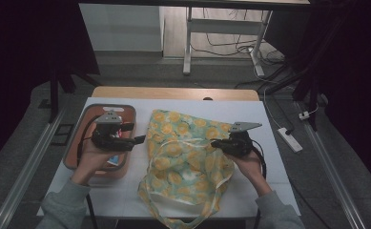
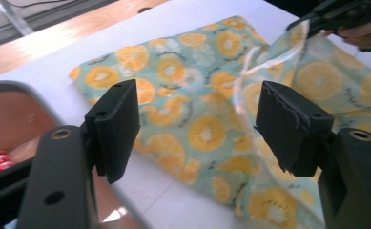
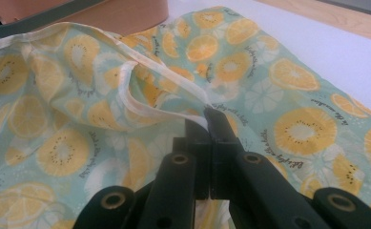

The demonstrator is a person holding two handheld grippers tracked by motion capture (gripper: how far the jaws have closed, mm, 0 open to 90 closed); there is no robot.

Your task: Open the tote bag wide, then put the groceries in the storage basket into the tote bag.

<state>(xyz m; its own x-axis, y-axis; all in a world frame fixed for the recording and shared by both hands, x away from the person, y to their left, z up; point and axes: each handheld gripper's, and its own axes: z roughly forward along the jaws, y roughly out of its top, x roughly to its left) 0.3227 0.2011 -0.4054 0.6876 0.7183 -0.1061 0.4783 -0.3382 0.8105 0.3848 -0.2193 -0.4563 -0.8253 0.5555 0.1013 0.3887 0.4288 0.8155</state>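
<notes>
Right claw (image 3: pixel 207 117) pinches bag (image 1: pixel 188 157) rim; tray (image 1: pixel 73 152) beside left claw (image 2: pixel 197 124).

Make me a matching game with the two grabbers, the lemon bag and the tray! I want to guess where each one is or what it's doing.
Things:
1. left gripper
2. right gripper
3. fruit-print bag
4. brown tray

States or places:
A. lies spread on the middle of the white table
B. jaws apart, nothing between them
C. sits at the left side of the table
D. jaws pinched shut on the bag's pale edge

Right pairs: 1-B, 2-D, 3-A, 4-C
</notes>
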